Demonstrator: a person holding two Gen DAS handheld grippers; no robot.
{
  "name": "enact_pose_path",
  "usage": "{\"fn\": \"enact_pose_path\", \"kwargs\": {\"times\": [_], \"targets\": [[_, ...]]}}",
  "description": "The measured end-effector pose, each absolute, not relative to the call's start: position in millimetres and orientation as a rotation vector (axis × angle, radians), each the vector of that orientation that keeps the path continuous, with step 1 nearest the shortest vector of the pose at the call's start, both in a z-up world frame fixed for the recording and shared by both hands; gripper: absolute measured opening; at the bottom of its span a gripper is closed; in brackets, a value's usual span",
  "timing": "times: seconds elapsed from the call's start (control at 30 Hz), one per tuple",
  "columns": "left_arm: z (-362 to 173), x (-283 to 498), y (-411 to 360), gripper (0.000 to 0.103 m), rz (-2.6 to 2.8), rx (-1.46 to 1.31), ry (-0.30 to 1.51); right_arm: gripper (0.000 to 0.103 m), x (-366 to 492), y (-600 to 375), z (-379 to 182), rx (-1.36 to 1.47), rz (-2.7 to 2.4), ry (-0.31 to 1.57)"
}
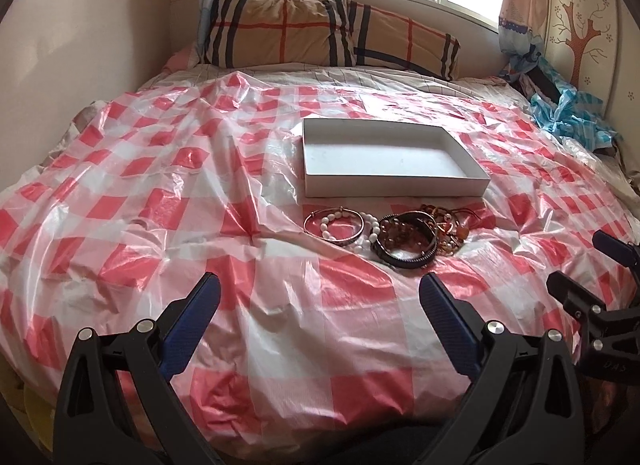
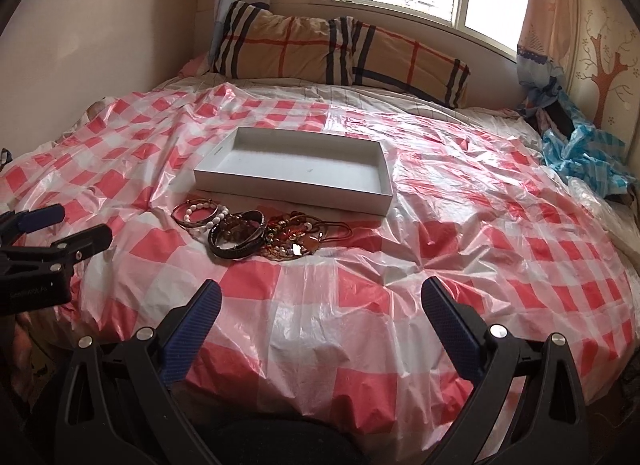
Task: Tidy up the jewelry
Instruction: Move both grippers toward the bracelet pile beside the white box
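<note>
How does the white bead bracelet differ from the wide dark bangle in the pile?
The white bead bracelet is a string of pale round beads; the dark bangle is one solid wide band. The bracelet lies left in the pile, the bangle nearer the grippers. Both lie outside the white box.

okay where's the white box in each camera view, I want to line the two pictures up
Left wrist: white box sits just right of centre, beyond the jewelry pile.
Right wrist: white box sits left of centre, angled, again behind the pile.
Shared landmark: the plaid pillow under the window.
</note>
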State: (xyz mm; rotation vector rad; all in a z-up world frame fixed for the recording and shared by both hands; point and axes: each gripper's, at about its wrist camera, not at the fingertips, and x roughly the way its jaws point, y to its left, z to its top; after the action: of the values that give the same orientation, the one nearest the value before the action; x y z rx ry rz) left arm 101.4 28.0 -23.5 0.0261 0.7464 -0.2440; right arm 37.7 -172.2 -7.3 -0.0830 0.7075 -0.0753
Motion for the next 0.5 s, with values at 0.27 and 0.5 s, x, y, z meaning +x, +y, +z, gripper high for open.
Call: {"fn": "enact_pose_path", "kwargs": {"times": [0.27,0.5], "targets": [[-40,182,11,0.095,-0.234,0.069,0.753,0.095,110,-171,-22,-0.128,0.077,0.780],[-61,228,3,0.095,-0.267,0.110,0.790,0.052,158,-163,-47,-0.085,0.223,0.880]]}}
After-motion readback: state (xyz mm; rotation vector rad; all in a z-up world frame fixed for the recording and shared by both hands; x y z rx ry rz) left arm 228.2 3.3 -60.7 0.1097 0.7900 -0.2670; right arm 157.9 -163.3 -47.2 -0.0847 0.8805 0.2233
